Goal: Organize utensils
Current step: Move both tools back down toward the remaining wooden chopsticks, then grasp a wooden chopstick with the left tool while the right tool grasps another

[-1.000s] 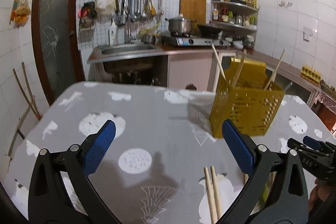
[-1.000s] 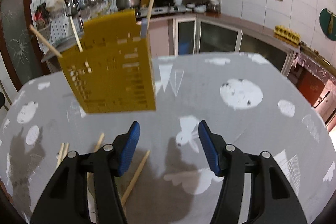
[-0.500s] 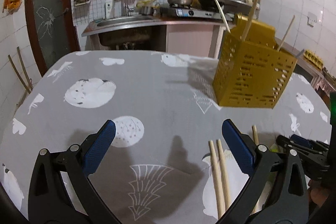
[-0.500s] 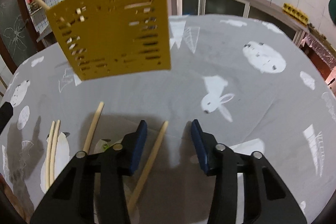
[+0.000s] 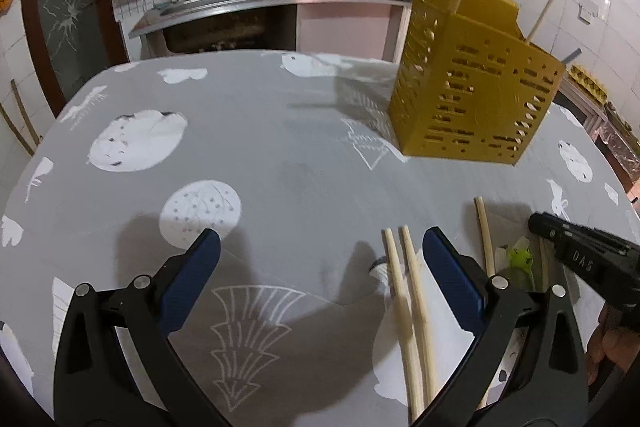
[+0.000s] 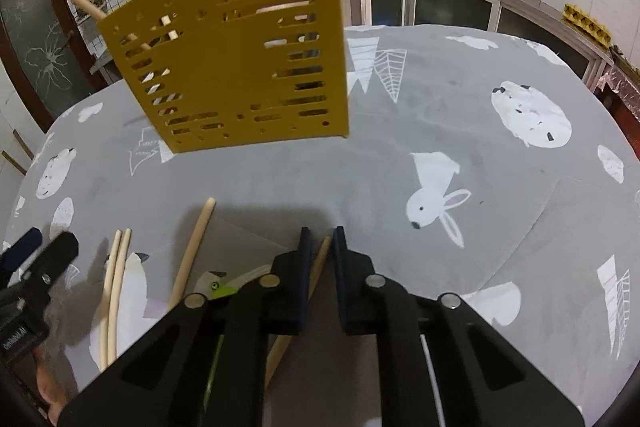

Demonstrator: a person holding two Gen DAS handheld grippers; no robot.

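A yellow slotted utensil holder [image 5: 472, 95] stands on the grey patterned table and holds several chopsticks; it also shows in the right wrist view [image 6: 240, 55]. My left gripper [image 5: 320, 259] is open and empty, low over the table, with a pair of wooden chopsticks [image 5: 408, 311] lying just inside its right finger. My right gripper [image 6: 320, 247] is shut on a single chopstick [image 6: 320, 259] lying on the table. Another chopstick [image 6: 192, 251] and the pair [image 6: 116, 279] lie to its left. A green-tipped utensil [image 6: 218, 285] lies partly hidden under the gripper.
The right gripper shows at the right edge of the left wrist view [image 5: 584, 259]. The left gripper shows at the left edge of the right wrist view [image 6: 32, 267]. Behind the table are a sink counter [image 5: 240, 7], a stove and shelves.
Both grippers have moved down toward the table. The right gripper's jaws have narrowed from open and closed on the single chopstick. The left gripper has stayed open.
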